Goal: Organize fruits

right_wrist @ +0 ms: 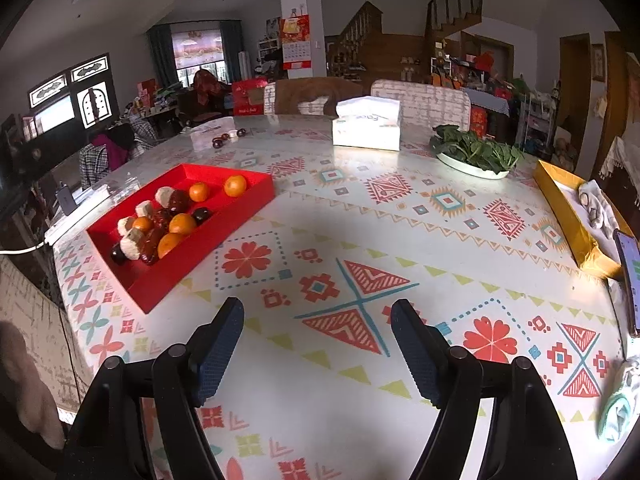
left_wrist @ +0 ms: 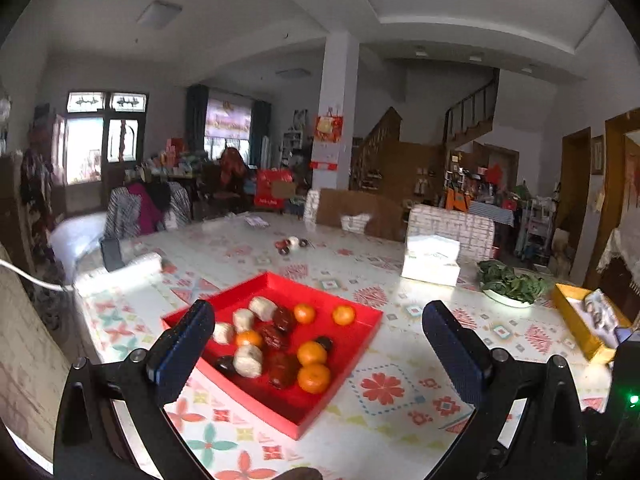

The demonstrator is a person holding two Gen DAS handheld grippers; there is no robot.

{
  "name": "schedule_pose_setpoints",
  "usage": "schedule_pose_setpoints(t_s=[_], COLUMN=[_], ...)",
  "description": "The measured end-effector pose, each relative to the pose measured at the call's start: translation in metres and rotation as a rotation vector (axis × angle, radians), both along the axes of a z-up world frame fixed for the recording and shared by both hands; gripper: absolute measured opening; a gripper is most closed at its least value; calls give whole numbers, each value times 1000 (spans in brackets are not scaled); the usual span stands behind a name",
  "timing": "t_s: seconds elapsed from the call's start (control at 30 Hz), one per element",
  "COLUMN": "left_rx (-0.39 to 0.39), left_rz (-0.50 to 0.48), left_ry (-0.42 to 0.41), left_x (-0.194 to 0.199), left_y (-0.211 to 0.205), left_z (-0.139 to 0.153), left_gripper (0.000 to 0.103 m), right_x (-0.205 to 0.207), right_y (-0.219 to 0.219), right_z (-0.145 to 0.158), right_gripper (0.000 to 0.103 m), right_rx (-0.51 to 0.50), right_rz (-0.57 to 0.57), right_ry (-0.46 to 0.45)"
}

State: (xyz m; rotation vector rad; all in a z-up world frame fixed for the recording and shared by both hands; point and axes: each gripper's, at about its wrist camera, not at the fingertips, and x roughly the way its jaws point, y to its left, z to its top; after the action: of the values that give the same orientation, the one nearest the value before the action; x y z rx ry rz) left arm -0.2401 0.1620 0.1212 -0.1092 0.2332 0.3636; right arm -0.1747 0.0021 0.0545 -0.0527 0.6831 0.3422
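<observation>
A red tray [left_wrist: 352, 344] lies on the patterned table; it also shows in the right wrist view [right_wrist: 160, 288] at the left. In it are several orange tangerines [left_wrist: 314, 378], pale round pieces [left_wrist: 248, 360] and dark red fruits [left_wrist: 280, 368], mixed together. My left gripper [left_wrist: 320, 320] is open and empty, held above the tray's near side. My right gripper [right_wrist: 318, 314] is open and empty over bare tablecloth, to the right of the tray. A few more dark and pale fruits [left_wrist: 292, 244] lie loose on the far side of the table.
A white tissue box [right_wrist: 368, 126] and a plate of green leaves [right_wrist: 476, 152] stand at the back right. A yellow box [right_wrist: 568, 216] and a phone [right_wrist: 630, 280] are at the right edge. Chairs stand behind the table.
</observation>
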Motion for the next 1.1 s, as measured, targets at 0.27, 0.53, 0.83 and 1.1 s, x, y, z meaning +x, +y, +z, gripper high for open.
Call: schedule_pose_setpoints(t_s=[0.27,0.53,0.83,1.1], left_rx=[-1,21,-5,-14], left_rz=[7,27,32,58], left_ry=[12,64,106,132], left_x=[-11,-13,0,24], left_y=[4,6,17,38], left_z=[8,1,-6,-6], left_gripper=[103,103,103,103], right_x=[-25,-40,-37,-15], right_y=[8,16,31,60], right_z=[10,13,11,19], right_gripper=[88,92,93,93], right_rx=[-7,-16,-40,-46], right_rz=[34,64,119,194], right_ry=[-56,-90,-87,-79])
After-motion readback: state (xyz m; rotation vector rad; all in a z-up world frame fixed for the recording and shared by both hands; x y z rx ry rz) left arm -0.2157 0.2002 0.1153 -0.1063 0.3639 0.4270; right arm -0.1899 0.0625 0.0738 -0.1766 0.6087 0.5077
